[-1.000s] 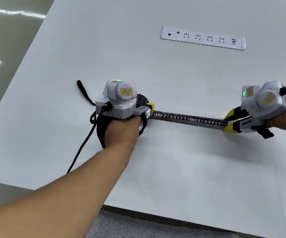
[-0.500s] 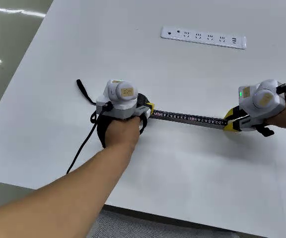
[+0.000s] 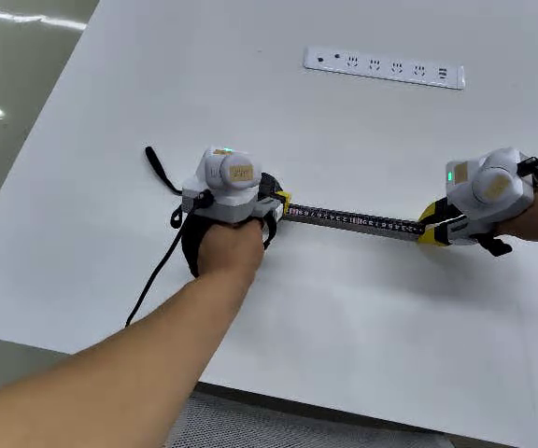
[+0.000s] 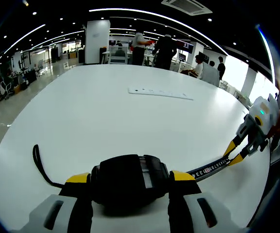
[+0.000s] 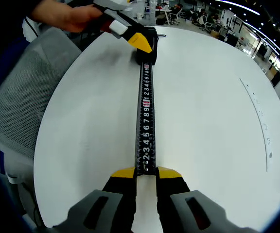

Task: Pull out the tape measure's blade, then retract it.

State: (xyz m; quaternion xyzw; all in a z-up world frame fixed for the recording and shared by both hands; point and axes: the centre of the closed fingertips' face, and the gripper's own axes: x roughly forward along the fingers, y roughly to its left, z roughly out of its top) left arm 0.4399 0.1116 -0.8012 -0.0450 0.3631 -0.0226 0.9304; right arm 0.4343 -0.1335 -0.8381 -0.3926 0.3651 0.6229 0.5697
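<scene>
A black tape measure case (image 4: 129,181) sits on the white table (image 3: 344,308), with my left gripper (image 4: 129,180) shut on it; in the head view the case (image 3: 269,190) peeks out beside that gripper (image 3: 276,207). Its dark numbered blade (image 3: 355,221) runs flat across the table to my right gripper (image 3: 432,229), which is shut on the blade's end. In the right gripper view the blade (image 5: 145,121) stretches from the yellow-tipped fingers (image 5: 123,173) up to the case (image 5: 147,52). A black wrist strap (image 3: 158,171) trails left of the case.
A white power strip (image 3: 384,69) lies at the far side of the table. Black cables (image 3: 157,271) hang from the left gripper toward the table's near edge. A grey mesh chair (image 5: 28,92) stands beside the table. People stand far behind in the left gripper view.
The right gripper has shifted very slightly toward the left gripper and up with the blade end; the left gripper and case have stayed put.
</scene>
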